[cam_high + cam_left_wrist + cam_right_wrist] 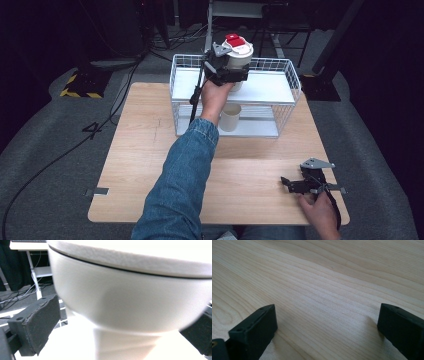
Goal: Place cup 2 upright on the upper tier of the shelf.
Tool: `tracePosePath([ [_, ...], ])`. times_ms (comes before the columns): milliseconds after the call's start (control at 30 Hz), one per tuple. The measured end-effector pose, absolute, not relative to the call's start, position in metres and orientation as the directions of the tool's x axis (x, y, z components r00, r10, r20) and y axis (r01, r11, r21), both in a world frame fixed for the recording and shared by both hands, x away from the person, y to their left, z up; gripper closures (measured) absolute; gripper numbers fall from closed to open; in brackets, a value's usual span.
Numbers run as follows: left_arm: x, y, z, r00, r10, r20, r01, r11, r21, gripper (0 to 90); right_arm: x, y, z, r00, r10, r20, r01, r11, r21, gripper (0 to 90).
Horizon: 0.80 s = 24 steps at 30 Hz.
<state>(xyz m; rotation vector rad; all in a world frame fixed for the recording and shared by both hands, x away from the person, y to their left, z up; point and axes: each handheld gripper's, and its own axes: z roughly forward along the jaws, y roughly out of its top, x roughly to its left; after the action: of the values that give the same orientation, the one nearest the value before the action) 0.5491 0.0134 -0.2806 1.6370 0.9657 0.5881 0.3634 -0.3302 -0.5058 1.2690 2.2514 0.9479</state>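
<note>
A large white cup (130, 297) takes up most of the frame, very close and blurred, with a lid (140, 260) edging its rim along the top. One black finger (37, 326) of the left gripper (117, 337) rises at the lower left, clear of the cup's wall; the other shows at the lower right edge. At the upper left, white frame legs (33, 277) and cables (17, 296) stand against a dark background.

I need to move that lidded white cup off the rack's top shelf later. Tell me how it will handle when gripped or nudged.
The lidded white cup is probably light, being thin-walled like the paper cup below it. It narrows toward the base in the left gripper view, so a nudge near the top may tip it. Its smooth wall could slip between the left gripper's pads, and a hard squeeze may crush it.
</note>
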Motion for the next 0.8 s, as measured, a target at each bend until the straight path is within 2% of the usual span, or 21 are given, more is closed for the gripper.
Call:
tracePosePath([
  [133,0.54,0.018,-0.276,0.562,0.823,-0.084,0.274,-0.09,0.958,0.0,0.363,-0.33,-0.506,-0.515,0.857,-0.006,0.596,0.363,0.716,2.9],
  [400,0.519,0.032,-0.27,0.592,0.799,-0.105,0.261,-0.068,0.963,0.0,0.363,-0.33,-0.506,-0.516,0.857,-0.006,0.595,0.363,0.717,2.9],
  [800,0.471,0.056,-0.263,0.634,0.769,-0.082,0.23,-0.086,0.969,0.0,0.364,-0.33,-0.506,-0.519,0.855,-0.008,0.594,0.367,0.716,2.7],
])
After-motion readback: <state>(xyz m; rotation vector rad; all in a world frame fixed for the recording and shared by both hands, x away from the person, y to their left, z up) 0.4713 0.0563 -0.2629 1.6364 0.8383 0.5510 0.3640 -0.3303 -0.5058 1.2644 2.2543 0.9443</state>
